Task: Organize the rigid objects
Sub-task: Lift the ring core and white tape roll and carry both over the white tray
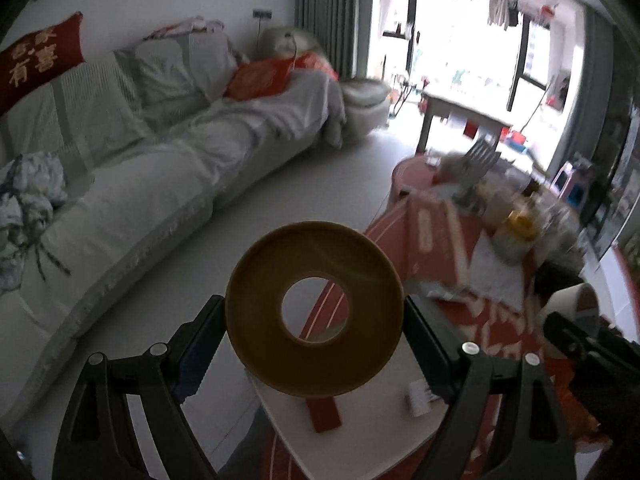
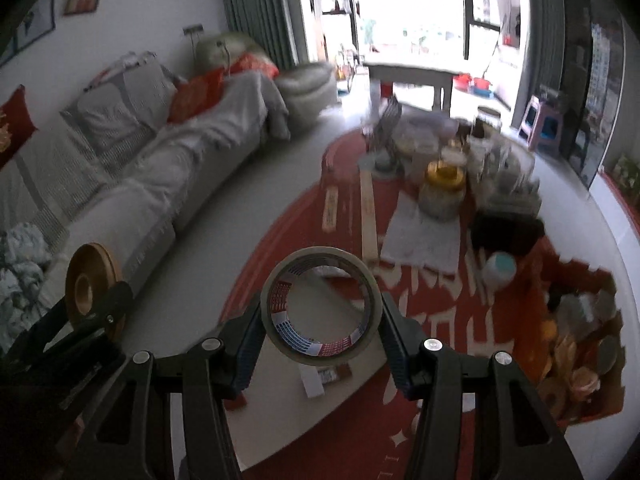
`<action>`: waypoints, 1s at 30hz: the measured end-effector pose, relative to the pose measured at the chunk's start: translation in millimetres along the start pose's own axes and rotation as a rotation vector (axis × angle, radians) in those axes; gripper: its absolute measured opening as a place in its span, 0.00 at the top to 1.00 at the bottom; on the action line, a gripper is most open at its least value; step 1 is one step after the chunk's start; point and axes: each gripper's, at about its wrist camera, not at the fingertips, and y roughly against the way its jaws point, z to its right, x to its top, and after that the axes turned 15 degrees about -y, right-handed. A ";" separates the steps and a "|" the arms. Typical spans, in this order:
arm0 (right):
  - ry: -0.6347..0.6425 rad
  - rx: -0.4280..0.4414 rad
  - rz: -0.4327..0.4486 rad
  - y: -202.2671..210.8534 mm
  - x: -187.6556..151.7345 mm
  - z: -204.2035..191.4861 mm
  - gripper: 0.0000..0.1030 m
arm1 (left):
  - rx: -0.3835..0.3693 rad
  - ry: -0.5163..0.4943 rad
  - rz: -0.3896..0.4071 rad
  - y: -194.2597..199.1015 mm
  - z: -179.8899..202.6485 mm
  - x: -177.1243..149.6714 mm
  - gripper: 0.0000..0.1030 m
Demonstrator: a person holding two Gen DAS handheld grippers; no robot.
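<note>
**A roll in each claw above the red table**

My left gripper (image 1: 314, 320) pinches a brown tape roll (image 1: 314, 308) by its rim, hole facing me, above a white board (image 1: 360, 432) on the red tablecloth (image 1: 492, 320). My right gripper (image 2: 320, 320) pinches a clear tape roll (image 2: 320, 312) likewise. Far right, jars (image 2: 442, 192) crowd the table; near right sits a cardboard box (image 2: 580, 344). A white sofa (image 1: 160, 168) runs along the left.

Sofa (image 2: 152, 184) lies left of the table (image 2: 420, 280); jar (image 2: 442, 190) stands on it, box (image 2: 580, 340) at its right
</note>
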 end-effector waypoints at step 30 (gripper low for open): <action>-0.045 -0.126 -0.310 -133.5 -41.9 30.5 0.46 | -0.057 -0.147 -0.268 -108.0 48.4 -45.7 0.14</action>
